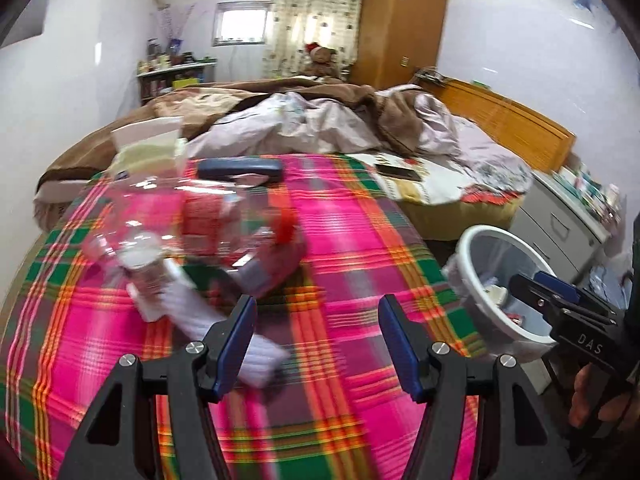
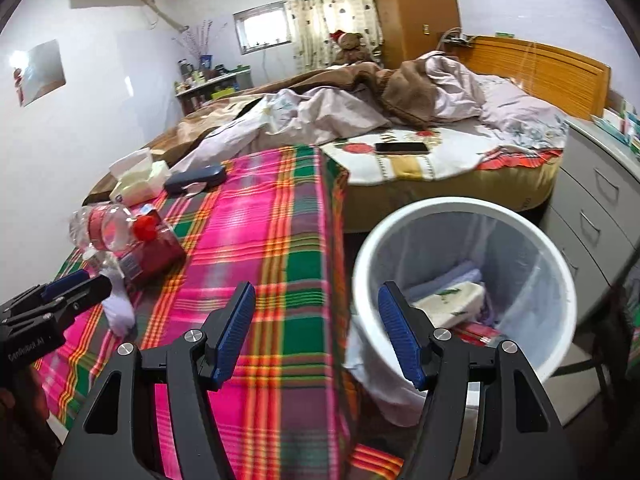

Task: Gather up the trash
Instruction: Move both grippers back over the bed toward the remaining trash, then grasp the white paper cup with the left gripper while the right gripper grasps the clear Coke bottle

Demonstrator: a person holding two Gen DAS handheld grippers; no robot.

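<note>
1. the left gripper (image 1: 318,344) is held above the plaid cloth (image 1: 340,240), its jaws standing apart with nothing between them.
2. the trash on the cloth lies ahead and to the left of the left gripper: a clear plastic bottle (image 1: 160,216) with a red cap, a red packet (image 1: 276,268) under it, and a white wrapper (image 1: 192,308) nearest the left finger; whether that finger touches the wrapper cannot be told through the blur.
3. the right gripper (image 2: 318,336) is held over the edge of the cloth, one finger above the cloth and the other above the rim of the white bin (image 2: 556,248); its jaws are likewise apart and empty.
4. in the right wrist view the same trash is seen well to the left of the right gripper, near the tip of the left gripper.
5. counted: two grippers, one bottle, one red packet, one white wrapper, one bin.
6. also counted on the cloth, farther back: one dark blue case (image 2: 195,177) and one tissue pack (image 2: 138,184); one phone (image 2: 401,148) lies on the bed beyond.
7. the bin is lined with a thin plastic bag, and inside it are seen a white box with green print (image 2: 448,300), a pale folded piece behind it, and something red at the bottom.
8. the bin stands on the floor just beside the cloth-covered surface, between it and the grey drawers (image 2: 600,216).
</note>
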